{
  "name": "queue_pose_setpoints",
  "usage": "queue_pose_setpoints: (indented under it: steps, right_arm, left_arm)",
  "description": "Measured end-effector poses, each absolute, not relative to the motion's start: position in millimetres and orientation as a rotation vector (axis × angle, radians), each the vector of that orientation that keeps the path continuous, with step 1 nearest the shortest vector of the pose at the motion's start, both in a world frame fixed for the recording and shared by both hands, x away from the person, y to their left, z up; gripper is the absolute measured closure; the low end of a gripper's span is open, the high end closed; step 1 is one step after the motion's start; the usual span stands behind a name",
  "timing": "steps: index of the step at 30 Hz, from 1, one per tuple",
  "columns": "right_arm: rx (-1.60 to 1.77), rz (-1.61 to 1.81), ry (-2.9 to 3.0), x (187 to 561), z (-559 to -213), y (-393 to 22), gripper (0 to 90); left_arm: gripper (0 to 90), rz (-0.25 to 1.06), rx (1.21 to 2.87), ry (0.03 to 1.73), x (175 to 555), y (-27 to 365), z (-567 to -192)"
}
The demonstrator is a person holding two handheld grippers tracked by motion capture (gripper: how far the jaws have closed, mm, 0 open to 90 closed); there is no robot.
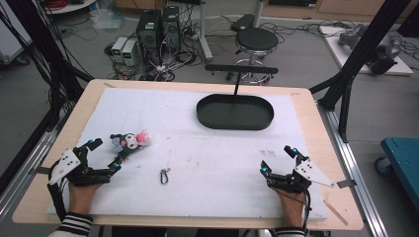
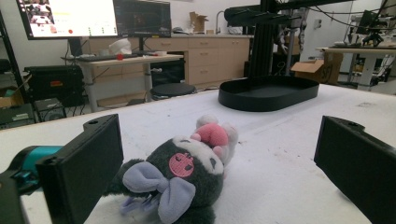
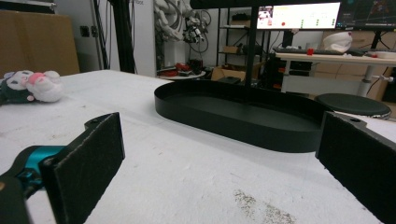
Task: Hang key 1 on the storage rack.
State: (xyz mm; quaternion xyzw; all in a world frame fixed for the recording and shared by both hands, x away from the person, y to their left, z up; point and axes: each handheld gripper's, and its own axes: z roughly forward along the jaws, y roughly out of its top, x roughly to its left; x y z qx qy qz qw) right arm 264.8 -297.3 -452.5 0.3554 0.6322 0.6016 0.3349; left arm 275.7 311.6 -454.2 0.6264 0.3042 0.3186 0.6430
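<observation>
Left claw (image 1: 105, 154) gapes wide around the plush toy (image 1: 129, 140), seemingly not touching; right claw (image 1: 277, 159) wide, empty.

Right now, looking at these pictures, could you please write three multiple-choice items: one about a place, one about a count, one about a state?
1. Where does the small metal clip lie?
A. Inside the tray
B. On the white mat, between the two grippers
C. On the plush toy

2. How many black oval trays stand on the table?
A. One
B. Two
C. Three

3. In what state is the left gripper?
A. Shut on the plush toy
B. Open, around the dark grey and pink plush toy
C. Shut on nothing

Answers: 1 B, the clip rests on bare mat; 2 A, a single tray; 3 B, its jaws stand wide apart beside the toy.
</observation>
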Motion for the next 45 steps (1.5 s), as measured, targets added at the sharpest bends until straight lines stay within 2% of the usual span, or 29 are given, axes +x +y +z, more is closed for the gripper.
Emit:
queue_pose_setpoints:
  steps: [25,30,37,45]
  right_arm:
    - [0.914,1.561,1.643,265,-453,-297,0.5]
    - [0.917,1.563,1.645,265,-453,-297,0.5]
    - [0.918,1.564,1.644,265,-453,-297,0.5]
    - [0.919,1.563,1.646,265,-453,-297,0.5]
  left_arm:
    - [1.7,0.742,1.444,0.691,275,313,-453]
    - [1.7,0.703,1.462,0.719,277,321,-447]
    - [1.7,0.694,1.597,0.694,284,323,-428]
    - [1.7,0.62,1.791,0.635,305,316,-401]
